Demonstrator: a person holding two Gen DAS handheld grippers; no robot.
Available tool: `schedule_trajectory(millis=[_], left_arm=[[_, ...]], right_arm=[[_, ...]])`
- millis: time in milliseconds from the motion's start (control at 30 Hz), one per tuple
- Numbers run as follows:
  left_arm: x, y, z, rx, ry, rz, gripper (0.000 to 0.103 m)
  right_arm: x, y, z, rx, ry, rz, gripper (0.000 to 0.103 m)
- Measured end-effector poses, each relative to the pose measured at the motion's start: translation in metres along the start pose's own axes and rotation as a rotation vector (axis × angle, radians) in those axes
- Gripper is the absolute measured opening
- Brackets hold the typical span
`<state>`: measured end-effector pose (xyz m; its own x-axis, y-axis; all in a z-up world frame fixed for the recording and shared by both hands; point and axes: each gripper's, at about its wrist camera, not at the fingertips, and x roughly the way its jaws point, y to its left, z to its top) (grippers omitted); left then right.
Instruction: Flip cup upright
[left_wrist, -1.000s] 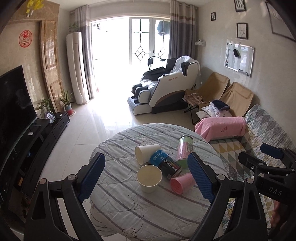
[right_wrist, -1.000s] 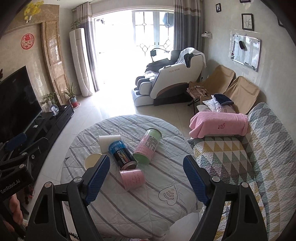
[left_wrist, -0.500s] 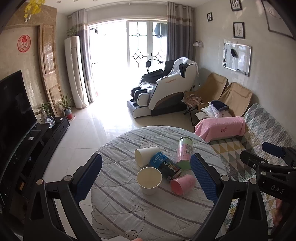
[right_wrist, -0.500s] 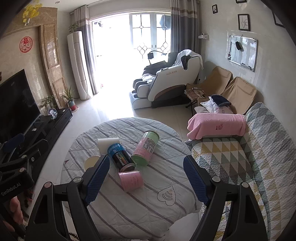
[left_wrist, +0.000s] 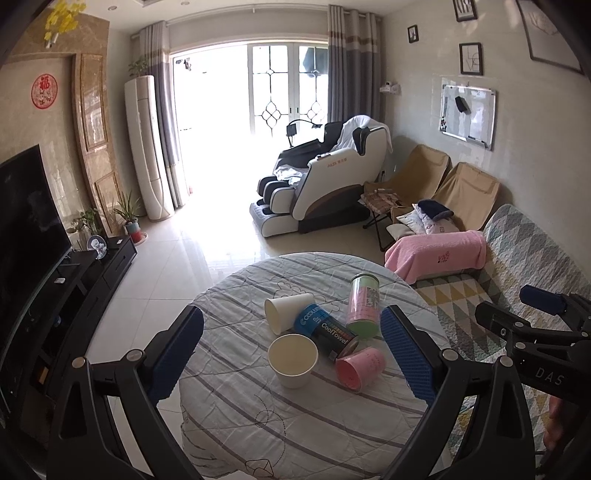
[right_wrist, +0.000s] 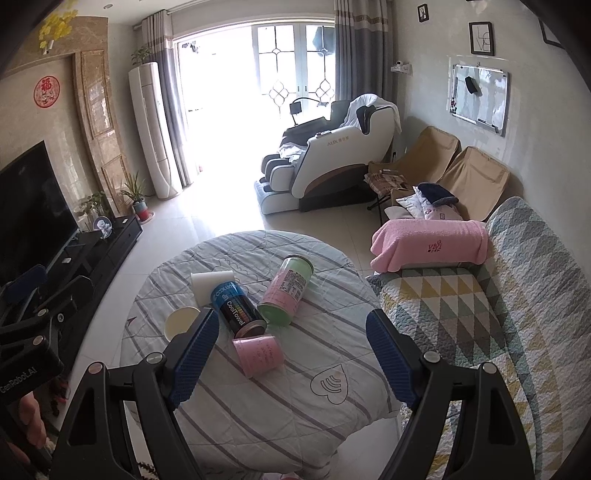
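Observation:
A pink cup (left_wrist: 360, 368) lies on its side on the round table (left_wrist: 258, 424), mouth towards the left wrist camera; it also shows in the right wrist view (right_wrist: 258, 353). A white paper cup (left_wrist: 288, 312) lies on its side further back. Another white cup (left_wrist: 293, 359) stands upright. My left gripper (left_wrist: 291, 354) is open and empty, held above the table's near side. My right gripper (right_wrist: 288, 354) is open and empty, above the pink cup's near side.
A blue-black canister (left_wrist: 327, 330) and a pink-green canister (left_wrist: 364, 306) lie on their sides among the cups. A sofa with a quilted cover (right_wrist: 498, 314) stands right of the table. A TV stand (left_wrist: 74, 280) is on the left.
Both grippers have drawn slightly back and up from the table, so the cups sit a little farther off. Nothing on the table has moved.

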<state>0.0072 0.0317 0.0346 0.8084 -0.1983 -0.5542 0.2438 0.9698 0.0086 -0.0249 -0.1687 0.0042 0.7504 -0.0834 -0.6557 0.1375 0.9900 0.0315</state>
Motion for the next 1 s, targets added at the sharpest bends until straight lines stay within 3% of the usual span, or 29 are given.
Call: schedule_trajectory(millis=[1000], left_arm=[[-0.0011, -0.0017, 0.0023, -0.008, -0.003, -0.017, 0.099]], right_arm=[[0.0084, -0.0029, 0.0013, 0.007, 0.011, -0.007, 0.083]])
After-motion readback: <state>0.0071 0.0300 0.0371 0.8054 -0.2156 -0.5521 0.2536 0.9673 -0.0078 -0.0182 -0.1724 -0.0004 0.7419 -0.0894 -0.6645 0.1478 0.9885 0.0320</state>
